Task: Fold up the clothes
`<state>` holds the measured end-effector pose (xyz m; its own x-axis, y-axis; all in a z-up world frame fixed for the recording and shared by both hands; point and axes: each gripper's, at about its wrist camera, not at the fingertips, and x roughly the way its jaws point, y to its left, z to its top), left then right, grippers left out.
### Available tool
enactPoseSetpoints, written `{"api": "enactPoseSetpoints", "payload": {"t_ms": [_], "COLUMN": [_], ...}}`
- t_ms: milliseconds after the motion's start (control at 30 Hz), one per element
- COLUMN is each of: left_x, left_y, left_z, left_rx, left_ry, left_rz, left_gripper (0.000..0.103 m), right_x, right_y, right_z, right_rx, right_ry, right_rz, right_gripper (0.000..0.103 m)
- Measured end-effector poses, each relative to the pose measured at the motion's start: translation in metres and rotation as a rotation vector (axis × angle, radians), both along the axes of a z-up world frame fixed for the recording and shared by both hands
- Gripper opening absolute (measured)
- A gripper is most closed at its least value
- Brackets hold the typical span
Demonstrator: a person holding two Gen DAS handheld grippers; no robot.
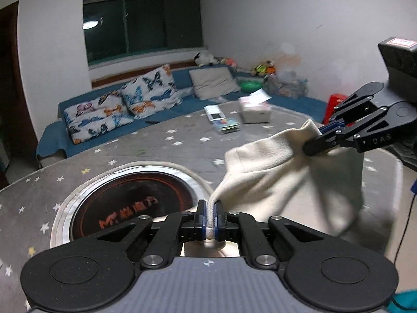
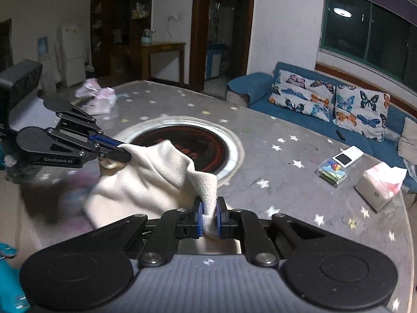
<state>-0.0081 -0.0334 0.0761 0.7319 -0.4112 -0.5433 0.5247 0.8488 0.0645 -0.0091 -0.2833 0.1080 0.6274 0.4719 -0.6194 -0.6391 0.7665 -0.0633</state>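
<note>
A cream fleece garment (image 1: 286, 172) hangs in the air above the grey star-patterned table (image 1: 161, 154), stretched between both grippers. My left gripper (image 1: 210, 215) is shut on one corner of it, close to the lens. My right gripper (image 1: 311, 140) pinches another corner at the upper right of the left wrist view. In the right wrist view the cream garment (image 2: 146, 182) sags from my right gripper (image 2: 209, 212), which is shut on it, across to my left gripper (image 2: 125, 152) at the left. The lower part of the garment droops below the fingers.
A round black hotplate with a silver rim (image 1: 130, 198) is set into the table under the garment. A tissue box (image 1: 255, 109), a white device (image 1: 215, 112) and a small packet (image 2: 332, 173) lie on the far side. Pink cloth (image 2: 96, 96) lies at another edge. A blue sofa (image 1: 156, 109) with butterfly cushions stands behind.
</note>
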Motion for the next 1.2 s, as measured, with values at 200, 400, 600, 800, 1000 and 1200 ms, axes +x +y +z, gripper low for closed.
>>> {"api": "enactPoseSetpoints", "payload": {"t_ms": [200,400,600,800,1000,1200], "left_x": [0.065,0.075,0.055,0.010,-0.003,-0.018], "left_y": [-0.009,0.000,0.019,0.023,0.015,0.014], "left_z": [-0.035,-0.053,-0.037,-0.034,-0.049,-0.053], "left_rx": [0.026,0.009,-0.102,-0.184,-0.154,-0.144], "left_ry": [0.086,0.132,0.106,0.131,0.185,0.218], "left_rz": [0.099,0.179,0.278,0.282,0.297,0.286], "left_gripper": [0.008,0.026,0.028,0.034,0.031,0.031], "right_x": [0.062,0.062,0.040,-0.003,-0.016,-0.024], "right_y": [0.008,-0.003,-0.013,-0.002,0.016,0.022], "right_z": [-0.046,-0.061,-0.059,-0.058,-0.067,-0.082], "right_rx": [-0.010,0.030,0.096,0.134,0.086,0.073], "right_ry": [0.085,0.094,0.080,0.103,0.083,0.123], "right_rz": [-0.099,-0.195,-0.233,-0.137,-0.056,-0.025], "right_gripper": [0.011,0.021,0.034,0.036,0.037,0.037]}}
